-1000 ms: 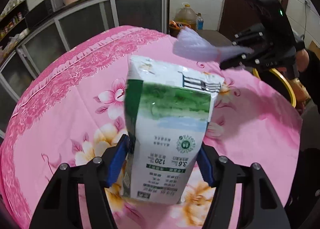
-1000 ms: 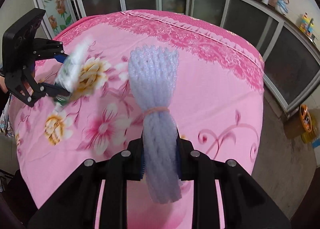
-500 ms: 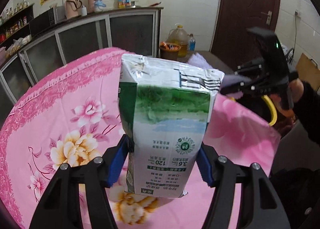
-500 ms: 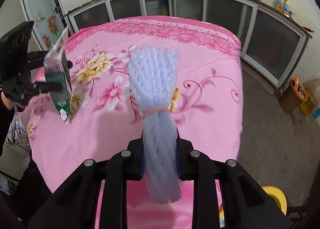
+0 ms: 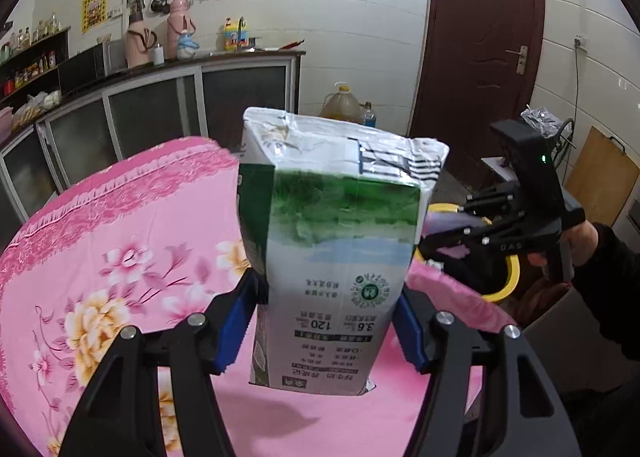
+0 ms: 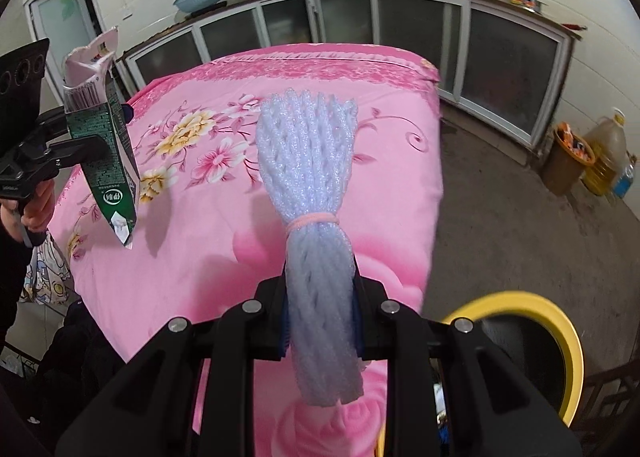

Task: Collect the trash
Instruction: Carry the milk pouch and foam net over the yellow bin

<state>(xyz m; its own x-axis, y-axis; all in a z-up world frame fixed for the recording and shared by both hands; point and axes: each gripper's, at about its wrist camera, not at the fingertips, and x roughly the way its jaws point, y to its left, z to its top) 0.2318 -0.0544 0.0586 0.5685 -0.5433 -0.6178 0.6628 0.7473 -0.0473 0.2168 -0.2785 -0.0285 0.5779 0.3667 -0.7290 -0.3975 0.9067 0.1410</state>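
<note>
My left gripper (image 5: 324,327) is shut on a green and white milk carton (image 5: 336,249), held upside down above the pink table (image 5: 120,241). The carton also shows at the left of the right wrist view (image 6: 104,137). My right gripper (image 6: 320,321) is shut on a bundle of white foam fruit netting (image 6: 312,193) tied with a pink band, near the table's edge. The right gripper shows in the left wrist view (image 5: 440,235) above a yellow-rimmed bin (image 5: 508,277). The bin sits at the lower right of the right wrist view (image 6: 560,341).
The table wears a pink floral cloth (image 6: 280,97). Glass-door cabinets (image 6: 420,25) line the walls. A small full waste basket (image 6: 568,157) and oil jug (image 6: 604,153) stand on the floor. A brown door (image 5: 484,37) is behind.
Both grippers have risen and swung away from the table top toward the table's edge. The yellow-rimmed bin has come into view under the right gripper. Both grips are unchanged.
</note>
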